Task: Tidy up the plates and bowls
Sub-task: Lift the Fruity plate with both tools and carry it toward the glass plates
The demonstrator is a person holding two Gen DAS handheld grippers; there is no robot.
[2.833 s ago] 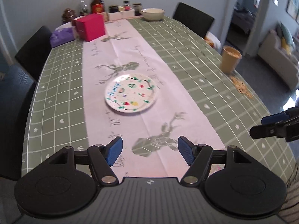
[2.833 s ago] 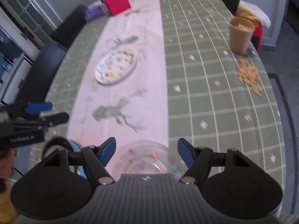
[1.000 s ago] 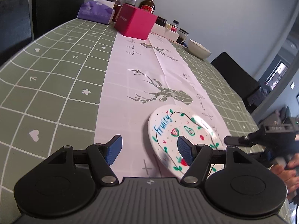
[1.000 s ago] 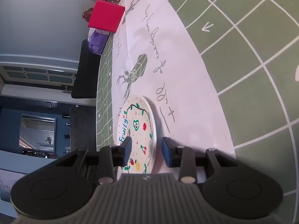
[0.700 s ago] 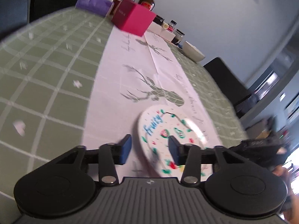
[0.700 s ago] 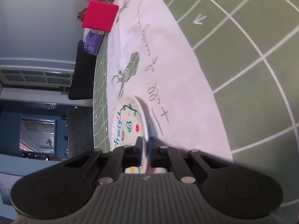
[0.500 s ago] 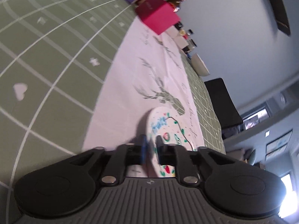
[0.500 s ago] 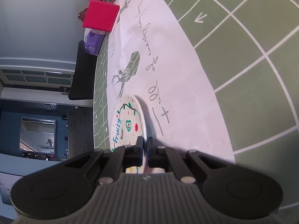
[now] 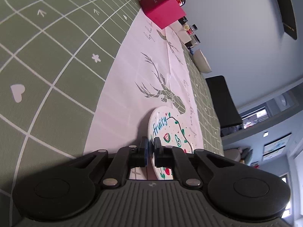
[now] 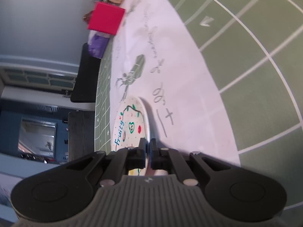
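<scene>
Both pictures are bright with soft daylight. In the left wrist view the picture is sharp; a bright opening glares at the lower right edge, and the plate (image 9: 171, 130) throws a soft shadow on the white runner (image 9: 132, 87). The right wrist view is blurred, most at the pink box (image 10: 106, 18). Grid lines on the worktop (image 10: 255, 43) bend strongly near the edges.

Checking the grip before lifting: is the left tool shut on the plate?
Shut. The left tool pinches the plate by its rim, one pad on each face.

White fruit-patterned plate (image 9: 170, 130), green-checked tablecloth (image 9: 47, 60)
</scene>
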